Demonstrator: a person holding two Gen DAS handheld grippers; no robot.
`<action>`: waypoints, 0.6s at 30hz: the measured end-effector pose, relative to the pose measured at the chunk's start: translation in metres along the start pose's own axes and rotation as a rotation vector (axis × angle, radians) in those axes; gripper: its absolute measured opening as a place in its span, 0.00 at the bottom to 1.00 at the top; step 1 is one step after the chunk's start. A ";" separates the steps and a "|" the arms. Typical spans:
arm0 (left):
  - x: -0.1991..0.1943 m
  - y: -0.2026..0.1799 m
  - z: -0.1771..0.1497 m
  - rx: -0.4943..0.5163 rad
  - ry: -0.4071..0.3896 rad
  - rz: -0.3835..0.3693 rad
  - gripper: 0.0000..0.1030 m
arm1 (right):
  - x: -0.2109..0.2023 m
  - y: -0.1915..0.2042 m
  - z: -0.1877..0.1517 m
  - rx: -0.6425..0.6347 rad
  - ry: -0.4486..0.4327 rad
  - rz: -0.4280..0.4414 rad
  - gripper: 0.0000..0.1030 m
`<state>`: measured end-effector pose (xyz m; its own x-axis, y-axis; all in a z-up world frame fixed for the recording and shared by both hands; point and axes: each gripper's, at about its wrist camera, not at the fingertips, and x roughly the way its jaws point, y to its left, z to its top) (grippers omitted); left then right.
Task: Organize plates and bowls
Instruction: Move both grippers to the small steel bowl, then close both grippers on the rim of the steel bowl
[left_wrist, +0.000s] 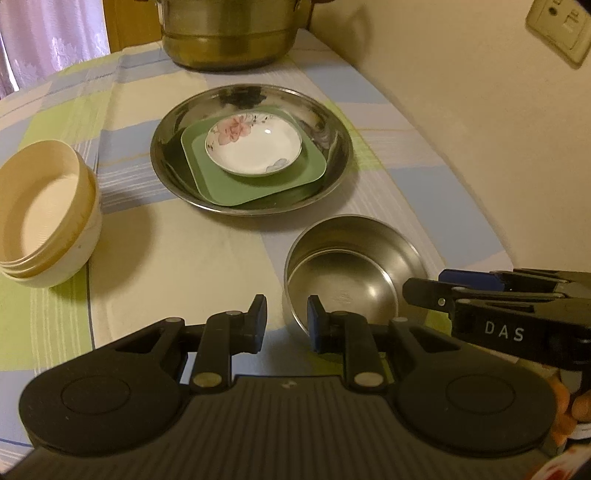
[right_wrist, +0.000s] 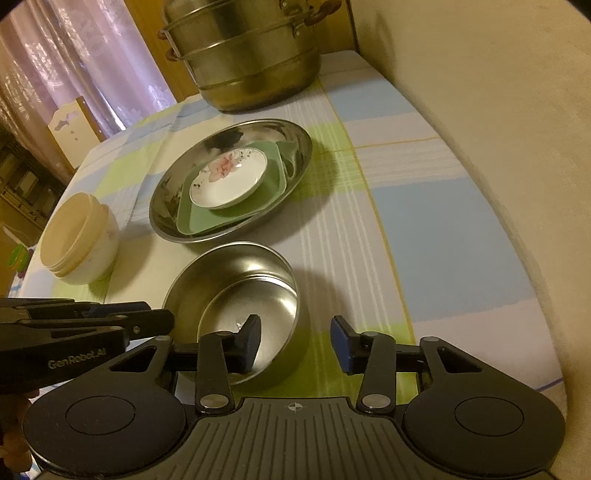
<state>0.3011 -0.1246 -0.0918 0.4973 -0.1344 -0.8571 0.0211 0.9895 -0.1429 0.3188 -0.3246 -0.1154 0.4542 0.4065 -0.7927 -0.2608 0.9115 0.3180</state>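
Your plates are nested: floral dish (left_wrist: 254, 147) on green plate (left_wrist: 236, 188) in steel platter (left_wrist: 170, 162). Steel bowl (left_wrist: 354, 258) awaits the cream bowls (left_wrist: 48, 218). Left gripper (left_wrist: 286, 317) and right gripper (right_wrist: 295, 347) both gape, holding nothing

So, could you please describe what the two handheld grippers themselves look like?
Both are matte black. The left gripper and the right gripper each have a ribbed grey centre plate, two round black housings, silver pivot rivets and blue finger pads. White lettering reads "DAS" on the right one and "GenRobot.AI" on the left.
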 end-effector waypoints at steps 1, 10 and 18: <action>0.003 0.000 0.001 -0.001 0.006 -0.003 0.20 | 0.003 0.000 0.001 0.004 0.003 0.000 0.39; 0.021 0.003 0.005 0.009 0.040 -0.017 0.18 | 0.019 0.002 0.003 0.014 0.026 -0.016 0.22; 0.026 -0.002 0.007 0.037 0.044 -0.026 0.10 | 0.025 0.005 0.002 0.005 0.032 -0.044 0.13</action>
<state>0.3203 -0.1296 -0.1107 0.4574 -0.1619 -0.8744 0.0660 0.9868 -0.1481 0.3303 -0.3101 -0.1324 0.4376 0.3642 -0.8221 -0.2371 0.9287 0.2852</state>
